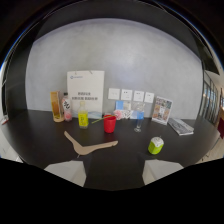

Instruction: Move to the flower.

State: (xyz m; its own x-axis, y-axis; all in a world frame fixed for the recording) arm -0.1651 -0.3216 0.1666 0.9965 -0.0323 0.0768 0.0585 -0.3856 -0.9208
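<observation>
- The amber bottle (57,107), tall and see-through, stands at the far left of the dark, smooth tabletop (30,135). A small white bottle (66,108) is just beside it.
- The yellow bottle (83,118) stands in front of a stiff white paper bag (86,90) that leans against the grey wall.
- The wooden hanger (88,143) lies flat, thin and curved, nearer the gripper (112,167) than anything else. The jaws are released and wide apart, with nothing between them.
- The red cup (109,123) looks like matte plastic, and a thin stick leans out of it.
- The flower (122,113) is probably the small pale cluster just behind and right of the red cup, near the wall. It is too small to be sure.
- To do this step well, I would go straight ahead over the hanger, staying high enough to clear the cup and its stick. I would aim slightly right of the cup, slow down near the wall and keep the jaws apart.
- The stemmed glass (138,122) is thin, clear and easily tipped. It stands just right of that path, so give it room.
- The green jar (156,145) is round with a white top, and sits well to the right.
- A picture stand (162,110) and a glossy booklet (181,126) are at the far right.
</observation>
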